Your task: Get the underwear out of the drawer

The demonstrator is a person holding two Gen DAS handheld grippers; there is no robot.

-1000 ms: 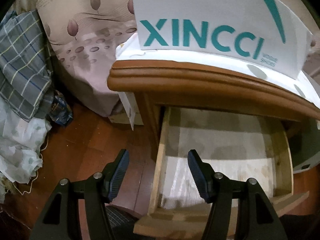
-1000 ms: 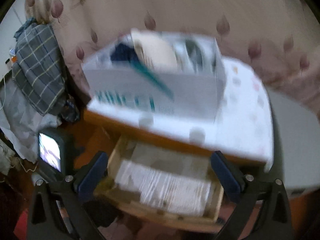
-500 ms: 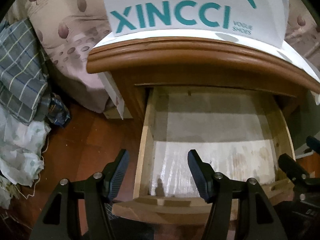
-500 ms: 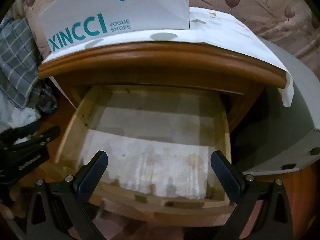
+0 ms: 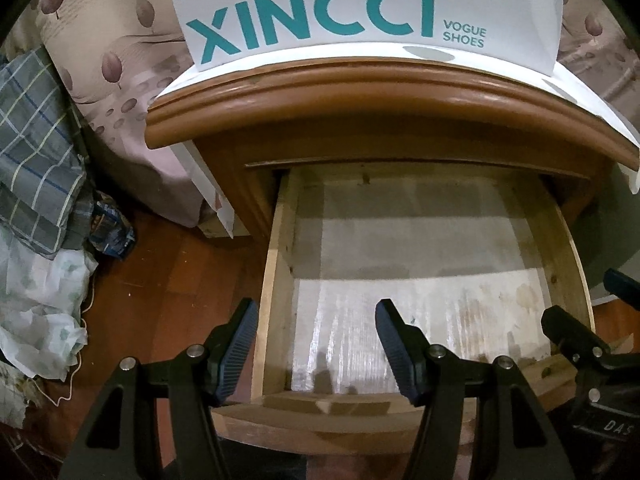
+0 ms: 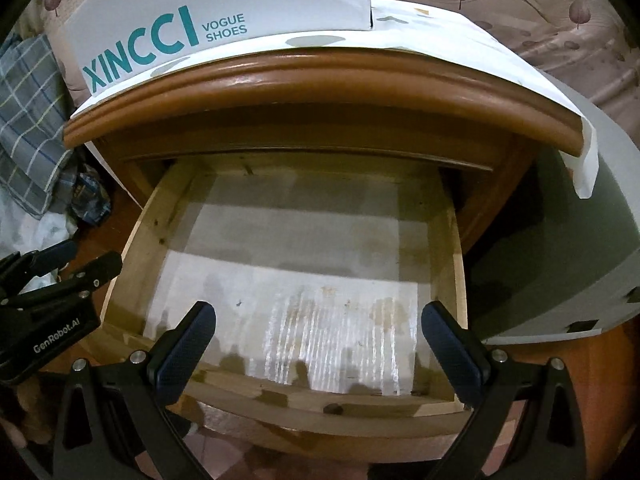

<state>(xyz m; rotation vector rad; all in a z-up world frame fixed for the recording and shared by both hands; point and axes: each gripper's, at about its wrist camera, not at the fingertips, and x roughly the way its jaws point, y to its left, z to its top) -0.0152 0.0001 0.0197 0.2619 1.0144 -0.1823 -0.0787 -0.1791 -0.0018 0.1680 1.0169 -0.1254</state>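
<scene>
While the drawer (image 6: 448,240) stands pulled out at frame centre, both the left gripper (image 5: 314,346) and right gripper (image 6: 318,346) hang above its front edge, jaws apart and holding nothing. Only a white liner (image 6: 304,280) shows inside; I cannot see any underwear.

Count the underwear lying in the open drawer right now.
0. The open drawer shows only its pale paper liner. The part still under the nightstand top is hidden, so something could sit back there.

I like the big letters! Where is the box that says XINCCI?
The XINCCI shoe box stands on top of the wooden nightstand, right above the open drawer, toward the top of both views.
</scene>
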